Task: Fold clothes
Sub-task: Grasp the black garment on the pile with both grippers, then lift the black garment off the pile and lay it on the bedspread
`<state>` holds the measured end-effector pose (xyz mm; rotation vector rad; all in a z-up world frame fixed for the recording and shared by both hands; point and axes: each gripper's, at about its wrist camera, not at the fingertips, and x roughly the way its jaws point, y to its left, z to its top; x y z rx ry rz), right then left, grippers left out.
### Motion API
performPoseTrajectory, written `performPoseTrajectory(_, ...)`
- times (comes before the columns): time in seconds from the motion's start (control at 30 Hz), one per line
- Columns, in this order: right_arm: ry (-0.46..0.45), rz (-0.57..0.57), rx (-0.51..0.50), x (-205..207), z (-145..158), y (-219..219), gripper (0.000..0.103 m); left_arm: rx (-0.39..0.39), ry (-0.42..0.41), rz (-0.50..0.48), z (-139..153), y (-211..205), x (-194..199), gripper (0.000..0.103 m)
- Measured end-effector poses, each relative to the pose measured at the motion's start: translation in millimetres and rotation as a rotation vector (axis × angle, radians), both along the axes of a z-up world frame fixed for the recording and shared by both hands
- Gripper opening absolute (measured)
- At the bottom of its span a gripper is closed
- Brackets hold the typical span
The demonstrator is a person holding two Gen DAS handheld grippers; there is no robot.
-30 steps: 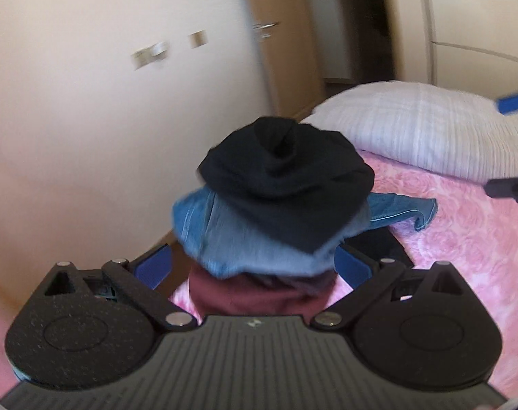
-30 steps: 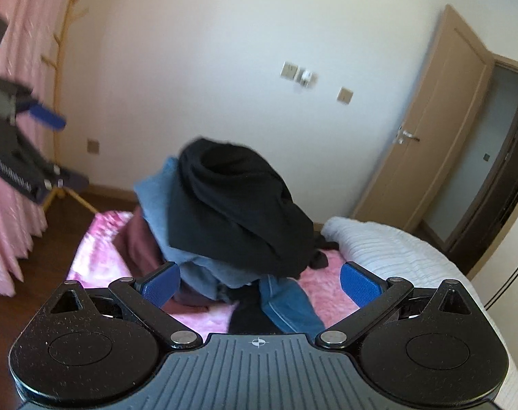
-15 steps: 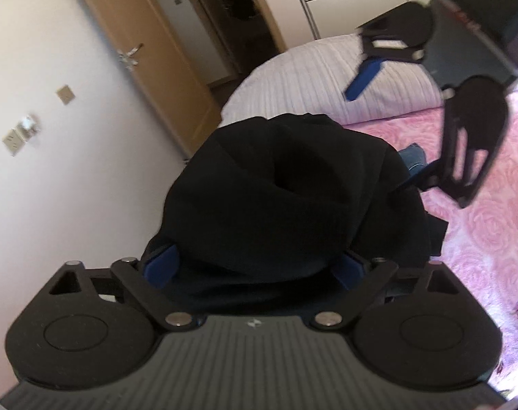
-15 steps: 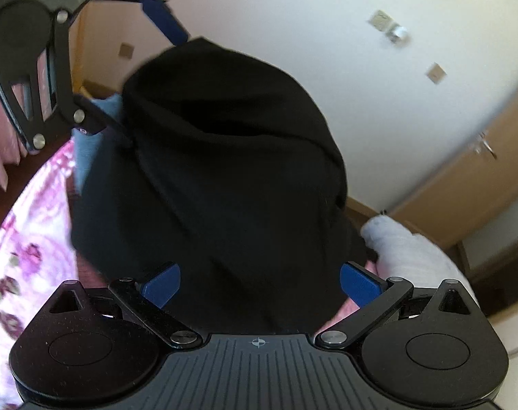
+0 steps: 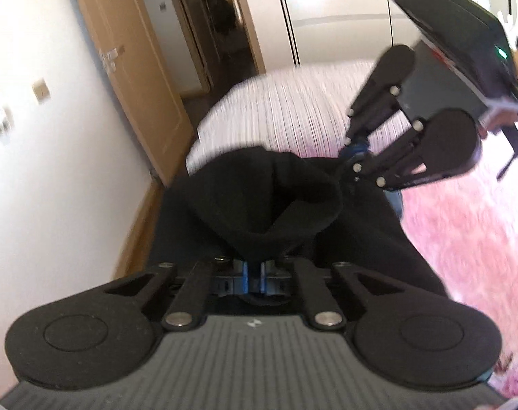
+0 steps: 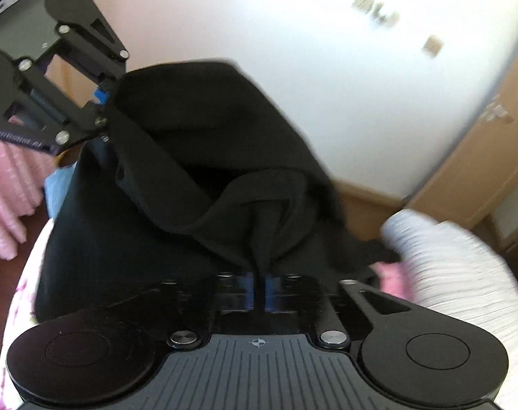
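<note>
Black cloth, soft and thick: a black garment [image 5: 266, 205] bunched between the two tools, above a pink flowered bedspread [image 5: 471, 239]. Pinched at one fold by the left gripper [image 5: 254, 278], blue pads pressed together on the fabric at the bottom middle of the left wrist view. Pinched at another fold by the right gripper [image 6: 259, 288], pads likewise closed on the cloth. Both sets of jaws just now closing from wide open, with the fabric caught between them.

From the left wrist view, right gripper [image 5: 356, 152] seen at upper right, biting the far edge of the same garment [image 6: 204, 157]. From the right wrist view, left gripper [image 6: 103, 97] seen at upper left, biting the opposite edge. Cloth hanging slack between the two grips, forming a deep hollow in the middle.

Under the garment, a small strip of blue denim [image 5: 395, 201] showing at its right edge; more of the pile hidden, cannot tell what. Beyond, a white ribbed pillow [image 5: 293, 116] at the head of the bed, just beside the cloth. Farther back a wooden door [image 5: 129, 68] and a white wall [image 6: 310, 68]. Much blur in both views. No containers in view.
</note>
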<state>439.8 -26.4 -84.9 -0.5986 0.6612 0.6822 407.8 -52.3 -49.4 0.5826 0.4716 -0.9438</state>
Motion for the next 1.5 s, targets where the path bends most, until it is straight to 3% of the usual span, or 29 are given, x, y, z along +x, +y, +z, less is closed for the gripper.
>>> performPoseTrajectory(0.23, -0.254, -0.175, 0.099, -6, 92, -59, 0.000, -0.194, -0.164, -0.074, 97, -58, -20, 0.001)
performPoseTrajectory(0.43, -0.432, -0.301, 0.120, -54, 153, -127, 0.000, -0.332, -0.251, -0.222, 161, -112, -90, 0.001)
performPoseTrajectory(0.53, -0.485, -0.390, 0.135, -97, 169, -170, 0.000, -0.380, -0.243, -0.327, 172, -144, -148, 0.001)
performPoseTrajectory(0.67, -0.521, -0.507, 0.100, -184, 159, -230, 0.000, -0.381, -0.217, -0.474, 158, -190, -250, 0.001)
performPoseTrajectory(0.8, -0.493, -0.606, 0.011, -277, 120, -280, 0.000, -0.303, -0.106, -0.606, 88, -246, -375, 0.001)
performPoseTrajectory(0.87, -0.428, -0.647, -0.030, -322, 78, -302, 0.000, -0.240, 0.016, -0.639, 41, -271, -442, 0.002)
performPoseTrajectory(1.0, -0.135, -0.743, -0.067, -402, -41, -347, 0.001, -0.007, 0.316, -0.664, -77, -329, -566, 0.007)
performPoseTrajectory(1.1, 0.098, -0.832, -0.075, -458, -117, -380, 0.001, 0.183, 0.498, -0.662, -150, -347, -618, 0.012)
performPoseTrajectory(1.13, 0.165, -0.866, -0.077, -474, -135, -387, 0.001, 0.236, 0.539, -0.660, -168, -350, -634, 0.019)
performPoseTrajectory(1.2, 0.295, -0.931, -0.078, -505, -168, -400, 0.001, 0.296, 0.526, -0.677, -181, -356, -651, 0.028)
performPoseTrajectory(1.27, 0.343, -0.993, -0.034, -534, -187, -395, 0.001, 0.336, 0.509, -0.676, -180, -372, -646, 0.036)
performPoseTrajectory(1.3, 0.358, -1.017, -0.016, -540, -189, -397, 0.004, 0.348, 0.500, -0.666, -183, -369, -630, 0.044)
performPoseTrajectory(1.37, 0.375, -1.061, 0.015, -540, -187, -402, 0.027, 0.360, 0.448, -0.643, -194, -378, -613, 0.057)
performPoseTrajectory(1.4, 0.377, -1.082, 0.029, -537, -184, -405, 0.048, 0.370, 0.412, -0.635, -202, -386, -603, 0.062)
performPoseTrajectory(1.43, 0.369, -1.097, 0.053, -540, -182, -401, 0.061, 0.380, 0.376, -0.627, -209, -394, -594, 0.064)
performPoseTrajectory(1.5, 0.370, -1.130, 0.101, -534, -176, -400, 0.063, 0.390, 0.322, -0.627, -221, -410, -579, 0.065)
